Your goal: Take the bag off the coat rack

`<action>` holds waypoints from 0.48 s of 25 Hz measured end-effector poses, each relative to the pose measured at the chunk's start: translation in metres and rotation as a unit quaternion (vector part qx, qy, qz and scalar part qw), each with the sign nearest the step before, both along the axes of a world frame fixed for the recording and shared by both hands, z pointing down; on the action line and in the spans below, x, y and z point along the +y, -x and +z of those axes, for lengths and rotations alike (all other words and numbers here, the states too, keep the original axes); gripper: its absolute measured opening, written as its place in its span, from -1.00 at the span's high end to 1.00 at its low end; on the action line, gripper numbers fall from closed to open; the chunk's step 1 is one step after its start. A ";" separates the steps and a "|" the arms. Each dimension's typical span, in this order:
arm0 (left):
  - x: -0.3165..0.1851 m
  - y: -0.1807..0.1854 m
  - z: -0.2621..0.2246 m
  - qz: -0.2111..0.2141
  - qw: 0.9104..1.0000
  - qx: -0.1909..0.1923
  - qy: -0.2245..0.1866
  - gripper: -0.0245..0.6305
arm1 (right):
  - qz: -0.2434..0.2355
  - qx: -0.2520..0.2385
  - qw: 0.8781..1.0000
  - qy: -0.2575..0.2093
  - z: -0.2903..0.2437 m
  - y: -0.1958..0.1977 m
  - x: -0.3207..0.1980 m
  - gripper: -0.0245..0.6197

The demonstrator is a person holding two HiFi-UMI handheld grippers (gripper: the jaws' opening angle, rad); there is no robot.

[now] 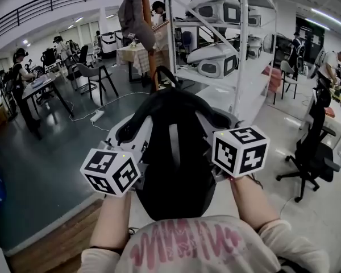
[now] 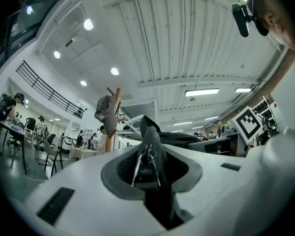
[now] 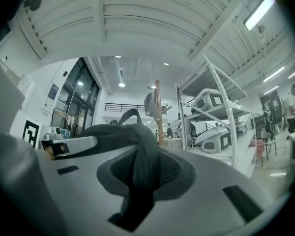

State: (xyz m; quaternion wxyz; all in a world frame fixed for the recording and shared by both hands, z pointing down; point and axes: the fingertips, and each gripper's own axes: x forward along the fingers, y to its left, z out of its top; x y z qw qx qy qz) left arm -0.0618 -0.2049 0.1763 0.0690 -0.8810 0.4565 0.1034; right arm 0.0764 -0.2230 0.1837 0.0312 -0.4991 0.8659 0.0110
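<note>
I hold a black backpack (image 1: 171, 152) close to my chest, between both grippers and off the rack. My left gripper (image 1: 135, 134) is shut on a dark strap with a metal ring (image 2: 146, 157), which fills the gap between its jaws in the left gripper view. A wide black strap (image 3: 143, 167) of the same bag is pinched in my right gripper (image 1: 217, 125). The wooden coat rack (image 1: 147, 27) stands some way ahead, with a grey garment (image 1: 132, 15) hanging on it. It also shows in the distance as a thin pole (image 3: 159, 113) in the right gripper view.
A white metal shelving unit (image 1: 238, 44) with bulky white machines stands right of the rack. Desks, chairs (image 1: 94, 73) and several people fill the left. A black office chair (image 1: 314, 152) stands at the right. A cable and power strip (image 1: 96, 115) lie on the floor.
</note>
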 end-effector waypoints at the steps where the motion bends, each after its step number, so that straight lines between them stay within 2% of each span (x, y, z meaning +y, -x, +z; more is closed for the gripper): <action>1: 0.005 -0.002 0.003 -0.002 1.000 0.002 0.004 0.67 | -0.002 0.001 1.000 0.003 0.003 -0.002 0.005 0.70; 12: 0.071 -0.027 0.039 -0.024 0.999 -0.005 0.035 0.66 | -0.030 -0.017 0.998 0.048 0.045 -0.026 0.063 0.70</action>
